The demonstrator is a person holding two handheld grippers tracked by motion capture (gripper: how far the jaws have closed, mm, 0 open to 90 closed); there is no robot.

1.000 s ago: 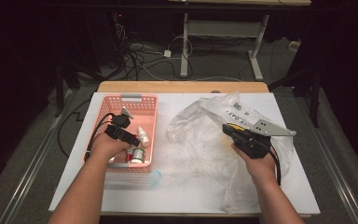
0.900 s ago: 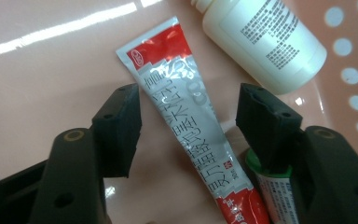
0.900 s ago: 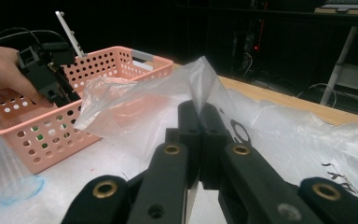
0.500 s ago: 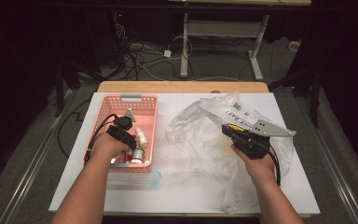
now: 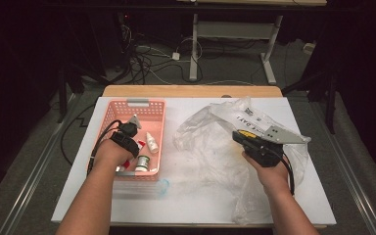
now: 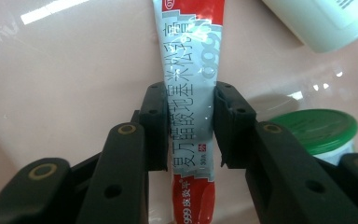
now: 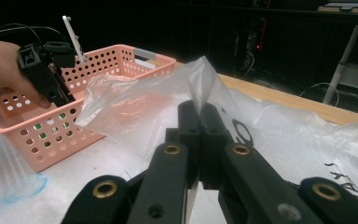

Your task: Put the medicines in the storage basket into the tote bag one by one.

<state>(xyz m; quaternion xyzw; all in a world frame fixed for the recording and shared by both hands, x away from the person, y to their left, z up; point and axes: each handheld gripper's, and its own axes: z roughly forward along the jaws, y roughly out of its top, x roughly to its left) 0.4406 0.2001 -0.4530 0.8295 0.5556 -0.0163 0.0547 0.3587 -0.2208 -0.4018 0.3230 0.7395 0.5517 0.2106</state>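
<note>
A red-and-silver tube [image 6: 191, 70] lies on the floor of the pink basket [image 5: 108, 121]. My left gripper [image 6: 191, 126] reaches down into the basket [image 6: 74, 70]. Its jaws have just been closing, and both pads now press on the tube's sides. In the high view the left gripper [image 5: 127, 141] sits over the basket's near half. My right gripper [image 7: 200, 116] is shut on a fold of the clear plastic bag [image 7: 144, 102] and holds it up off the table. From above, the right gripper [image 5: 240, 136] is at the bag's [image 5: 210, 152] right side.
A green-lidded jar [image 6: 314, 128] and a white bottle [image 6: 317, 18] lie in the basket beside the tube. A clear container with a blue end [image 5: 142, 187] lies on the white table [image 5: 200, 205] just in front of the basket. Cables and desk legs stand beyond the table.
The left hand has barely shifted over the basket's near half. The right hand and the bag have kept still.
</note>
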